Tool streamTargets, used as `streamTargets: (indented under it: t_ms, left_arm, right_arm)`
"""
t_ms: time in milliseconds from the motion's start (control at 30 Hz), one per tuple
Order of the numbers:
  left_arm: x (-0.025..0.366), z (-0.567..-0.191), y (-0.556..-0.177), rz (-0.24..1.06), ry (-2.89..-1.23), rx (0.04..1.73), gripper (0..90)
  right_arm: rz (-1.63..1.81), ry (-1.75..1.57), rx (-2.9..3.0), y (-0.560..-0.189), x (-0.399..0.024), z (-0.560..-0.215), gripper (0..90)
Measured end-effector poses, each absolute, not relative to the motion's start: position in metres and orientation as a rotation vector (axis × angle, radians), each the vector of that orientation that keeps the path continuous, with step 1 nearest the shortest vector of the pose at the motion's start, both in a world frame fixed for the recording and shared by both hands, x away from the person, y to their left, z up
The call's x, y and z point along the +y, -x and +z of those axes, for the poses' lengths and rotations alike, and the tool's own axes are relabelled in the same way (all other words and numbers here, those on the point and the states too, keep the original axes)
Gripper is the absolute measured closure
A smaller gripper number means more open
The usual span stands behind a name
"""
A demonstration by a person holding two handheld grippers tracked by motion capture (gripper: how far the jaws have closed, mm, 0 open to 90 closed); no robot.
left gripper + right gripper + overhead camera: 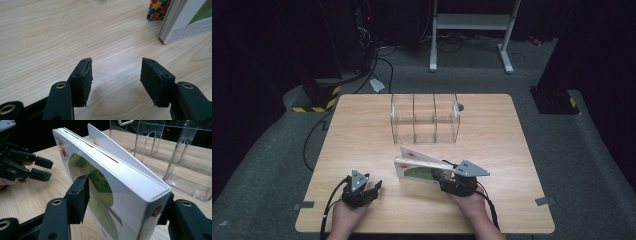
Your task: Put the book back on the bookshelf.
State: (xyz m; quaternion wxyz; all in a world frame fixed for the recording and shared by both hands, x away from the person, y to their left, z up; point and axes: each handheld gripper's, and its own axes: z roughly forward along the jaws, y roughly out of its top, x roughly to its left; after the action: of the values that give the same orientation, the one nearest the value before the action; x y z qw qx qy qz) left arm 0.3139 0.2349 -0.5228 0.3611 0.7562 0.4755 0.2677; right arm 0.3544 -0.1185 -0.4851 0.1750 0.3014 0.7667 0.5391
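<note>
Both forearms are brought in from the near edge of the wooden table (362,130). The left gripper (362,189) is held low over the bare near-left part of the table, its jaws parted with nothing between them. The right gripper (455,181) is held level near the table's middle, its jaws set on either side of a white book (110,192); the left pad is pressed on the cover, the right contact is partly hidden. The book is stood on edge, its cover showing a green picture, one leaf splayed outward. Farther back, a clear acrylic divided organizer (425,119) is placed.
</note>
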Motion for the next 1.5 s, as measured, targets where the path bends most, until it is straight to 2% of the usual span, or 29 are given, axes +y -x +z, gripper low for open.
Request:
streamTargets:
  t_ms: [467,733,1000,1500]
  left_arm:
    - [0.244,-0.525,-0.323,0.679,-1.946,1.3,39.8]
    - [0.242,-0.528,-0.325,0.686,-1.974,1.305,37.2]
    - [0.246,-0.528,-0.33,0.6,-1.974,1.306,29.9]
    - [0.245,-0.528,-0.329,0.594,-1.977,1.297,29.5]
  right_arm:
    - [1.519,-0.833,2.164,-0.352,-0.122,-0.485,45.2]
    - [1.535,-0.873,2.165,-0.353,-0.125,-0.483,51.8]
    - [1.532,-0.882,2.154,-0.352,-0.124,-0.484,51.7]
    - [1.532,-0.872,2.15,-0.352,-0.125,-0.485,52.4]
